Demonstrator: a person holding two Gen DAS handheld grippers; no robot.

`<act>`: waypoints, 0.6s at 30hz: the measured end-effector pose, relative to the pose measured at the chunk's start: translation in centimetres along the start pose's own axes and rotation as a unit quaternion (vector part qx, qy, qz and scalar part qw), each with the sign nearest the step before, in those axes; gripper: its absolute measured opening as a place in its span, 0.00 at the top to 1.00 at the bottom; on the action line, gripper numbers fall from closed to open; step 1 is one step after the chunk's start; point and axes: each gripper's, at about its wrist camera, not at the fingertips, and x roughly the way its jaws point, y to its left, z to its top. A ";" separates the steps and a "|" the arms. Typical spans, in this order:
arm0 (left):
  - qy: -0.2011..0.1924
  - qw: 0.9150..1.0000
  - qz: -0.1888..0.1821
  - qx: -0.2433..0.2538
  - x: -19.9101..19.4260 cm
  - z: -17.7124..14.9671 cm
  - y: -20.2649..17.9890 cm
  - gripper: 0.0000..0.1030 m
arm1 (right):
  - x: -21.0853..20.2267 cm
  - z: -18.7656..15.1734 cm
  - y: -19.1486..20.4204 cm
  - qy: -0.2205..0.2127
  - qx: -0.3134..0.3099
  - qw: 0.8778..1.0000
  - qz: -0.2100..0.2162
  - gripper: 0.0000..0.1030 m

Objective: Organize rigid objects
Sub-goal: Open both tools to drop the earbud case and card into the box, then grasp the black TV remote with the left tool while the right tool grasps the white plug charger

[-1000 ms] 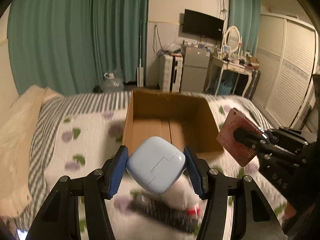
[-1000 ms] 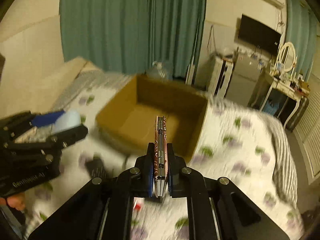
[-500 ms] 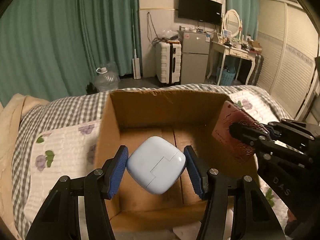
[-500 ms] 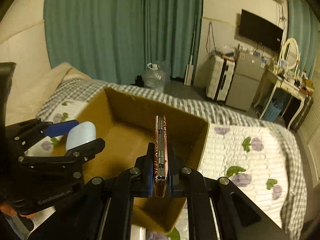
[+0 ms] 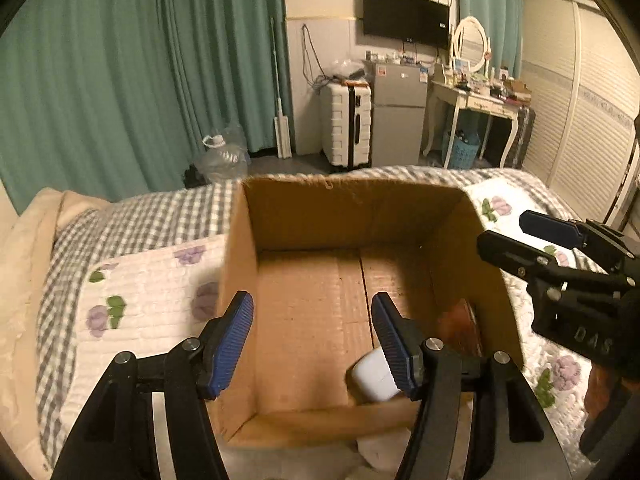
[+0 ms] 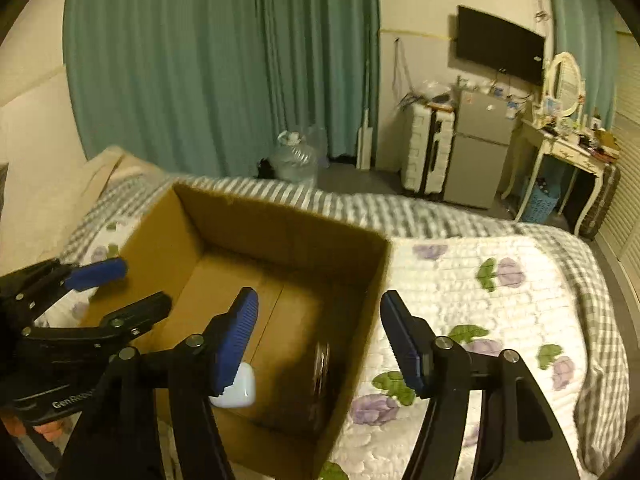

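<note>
Both items just dropped into the cardboard box (image 5: 352, 216)

Left gripper (image 5: 312, 338) and right gripper (image 6: 318, 338) opening, nothing between jaws; white case (image 5: 374, 376) and reddish board (image 5: 460, 328) now lie inside, no longer held — this pair done.

Matt corrugated cardboard box (image 5: 352, 216), smooth glossy plastic case (image 5: 374, 374), quilted cloth bedspread (image 6: 480, 304).
</note>
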 end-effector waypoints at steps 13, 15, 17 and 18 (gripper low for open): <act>-0.008 0.999 0.038 -0.027 -9.7 -6.0 2.0 0.34 | -10.9 -2.1 4.1 -0.010 -0.043 0.999 -0.003 0.28; 0.004 0.999 0.041 -0.034 -10.0 -7.8 2.1 0.34 | -11.5 -3.7 5.2 0.001 -0.051 0.999 0.005 0.28; 0.010 0.998 0.041 -0.038 -10.0 -9.5 2.1 0.34 | -11.6 -5.6 6.4 0.014 -0.060 0.998 0.013 0.28; 0.013 0.998 0.042 -0.040 -9.9 -10.4 2.1 0.34 | -11.5 -6.4 6.8 0.020 -0.064 0.998 0.016 0.28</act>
